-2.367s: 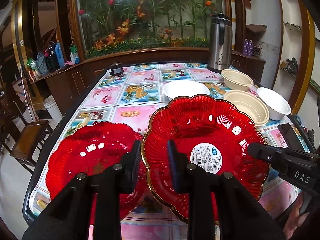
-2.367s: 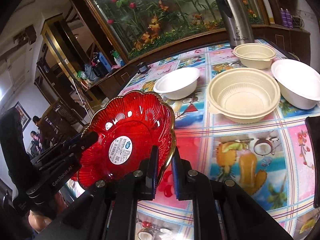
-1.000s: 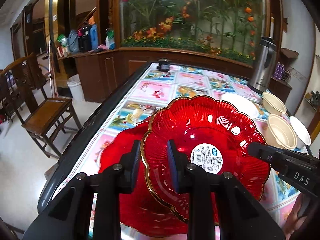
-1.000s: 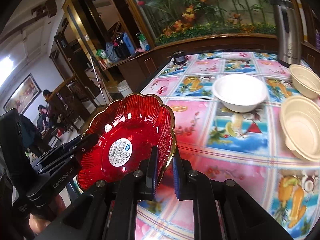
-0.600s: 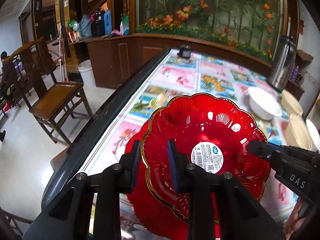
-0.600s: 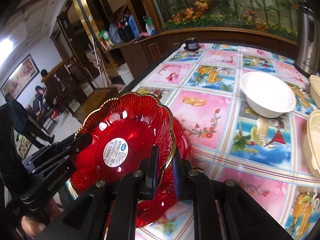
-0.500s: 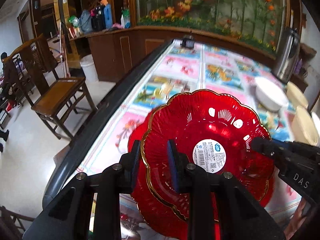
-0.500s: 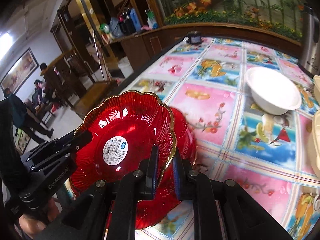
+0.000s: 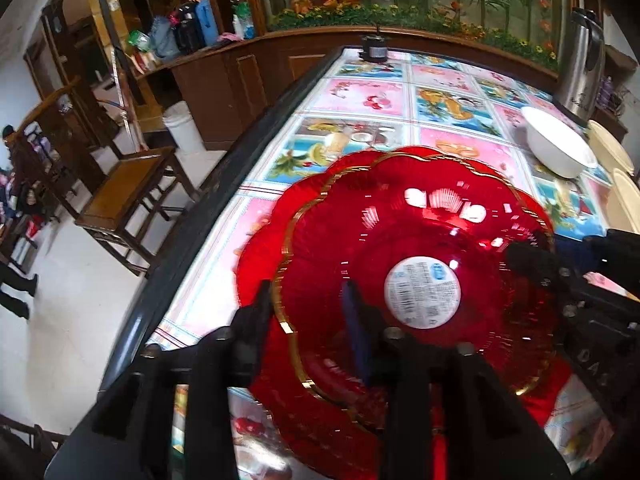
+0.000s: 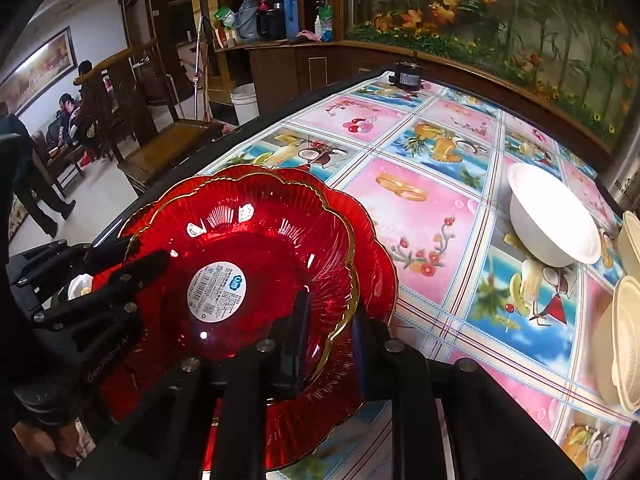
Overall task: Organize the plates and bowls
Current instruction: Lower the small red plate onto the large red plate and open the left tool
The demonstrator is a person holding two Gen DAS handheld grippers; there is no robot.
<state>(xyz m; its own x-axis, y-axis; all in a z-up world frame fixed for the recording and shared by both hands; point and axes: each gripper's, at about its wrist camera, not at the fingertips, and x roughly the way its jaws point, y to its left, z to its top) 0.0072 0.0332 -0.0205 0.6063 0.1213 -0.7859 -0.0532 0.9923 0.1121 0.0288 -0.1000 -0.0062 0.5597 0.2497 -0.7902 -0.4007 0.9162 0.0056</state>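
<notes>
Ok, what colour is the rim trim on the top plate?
Gold, edging the scalloped rim of the red plate; clearest in the right wrist view.

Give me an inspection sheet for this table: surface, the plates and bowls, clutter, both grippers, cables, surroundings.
Surface: table under a fruit-print cloth, dark rim.
Job's things: top red plate, labelled, nested on the lower red plate; white bowl and beige bowls stand apart to the right.
Clutter: steel flask and a small black device at the far end.
Grippers: left gripper opening, its fingers astride the top plate's rim with a gap; right gripper opening, the opposite rim between its fingers.
Cables: nothing seen.
Surroundings: wooden chair, white bucket, counter with bottles, planter with flowers, people seated at far left.
</notes>
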